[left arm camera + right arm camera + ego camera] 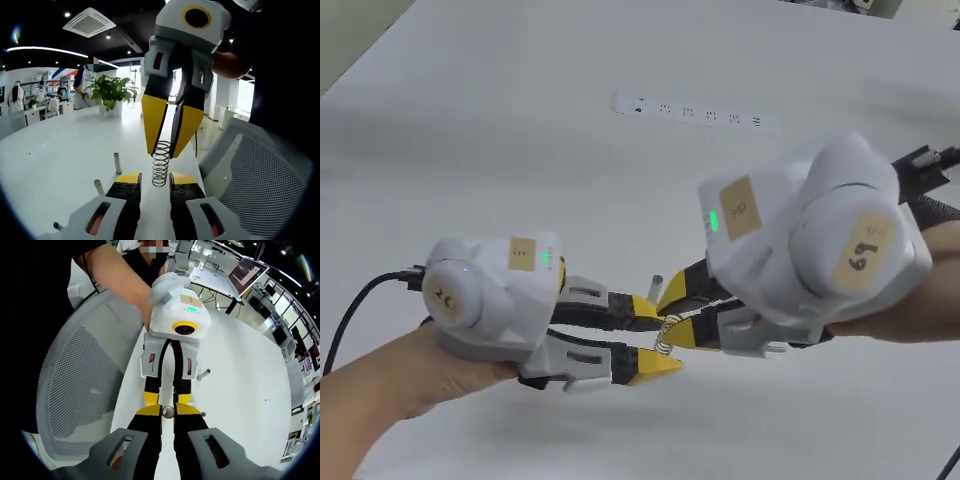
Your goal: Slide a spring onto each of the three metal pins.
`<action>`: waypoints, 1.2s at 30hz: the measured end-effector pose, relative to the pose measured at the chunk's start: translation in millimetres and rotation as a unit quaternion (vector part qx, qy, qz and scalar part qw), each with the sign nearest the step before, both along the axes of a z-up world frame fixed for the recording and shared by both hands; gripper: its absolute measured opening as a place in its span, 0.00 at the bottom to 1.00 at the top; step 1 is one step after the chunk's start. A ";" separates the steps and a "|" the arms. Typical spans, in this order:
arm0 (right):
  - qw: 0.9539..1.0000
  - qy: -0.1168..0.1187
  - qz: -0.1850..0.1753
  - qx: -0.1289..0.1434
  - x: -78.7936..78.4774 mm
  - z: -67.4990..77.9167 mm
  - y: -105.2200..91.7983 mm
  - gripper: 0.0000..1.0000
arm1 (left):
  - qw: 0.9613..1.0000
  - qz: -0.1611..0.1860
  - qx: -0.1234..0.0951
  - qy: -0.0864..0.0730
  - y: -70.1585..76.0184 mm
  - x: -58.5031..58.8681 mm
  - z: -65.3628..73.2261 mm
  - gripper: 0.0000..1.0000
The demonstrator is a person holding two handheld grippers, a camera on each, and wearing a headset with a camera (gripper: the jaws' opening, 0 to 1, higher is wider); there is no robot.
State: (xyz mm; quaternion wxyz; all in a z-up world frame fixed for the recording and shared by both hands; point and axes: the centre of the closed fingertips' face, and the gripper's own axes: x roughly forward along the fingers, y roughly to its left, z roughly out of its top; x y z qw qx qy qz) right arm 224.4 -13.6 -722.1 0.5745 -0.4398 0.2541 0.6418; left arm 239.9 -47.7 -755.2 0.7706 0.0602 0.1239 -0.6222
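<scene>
A small metal spring point(666, 338) hangs in the air between the two grippers, which face each other tip to tip. My right gripper point(168, 411) is shut on one end of the spring point(168, 411). In the left gripper view it comes down from above, pinching the top coils of the spring point(161, 162). My left gripper point(155, 178) is open, and the spring's lower end sits in the gap between its yellow tips. Two upright metal pins point(117, 163) point(99, 187) stand on the white table to the left of those tips. One pin point(657, 283) shows just behind the jaws.
A white power strip point(700, 112) lies at the far side of the white table point(520, 150). A grey mesh chair point(260, 170) stands by the table's edge. Behind it are a potted plant point(112, 90) and people in the room.
</scene>
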 end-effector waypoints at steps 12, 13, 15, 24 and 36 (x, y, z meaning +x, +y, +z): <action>1.000 0.001 -0.022 0.002 4.9 1.4 -1.3 0.04 | 0.999 0.036 0.014 0.010 35.1 2.7 -7.6 0.29; 1.000 0.001 -0.023 0.002 5.1 1.3 -1.6 0.04 | 0.999 0.040 0.014 0.010 38.5 3.1 -7.8 0.31; 1.000 0.002 -0.028 0.004 6.1 1.4 -2.1 0.04 | 0.999 0.050 0.015 0.011 47.1 4.2 -7.8 0.32; 0.999 0.002 -0.046 0.004 10.5 2.5 -8.2 0.04 | 0.995 0.093 0.020 0.013 78.3 5.5 -8.7 0.42; 0.997 0.001 -0.078 -0.001 17.7 3.4 -30.1 0.04 | 0.987 0.156 0.021 0.014 122.5 13.1 -6.0 0.49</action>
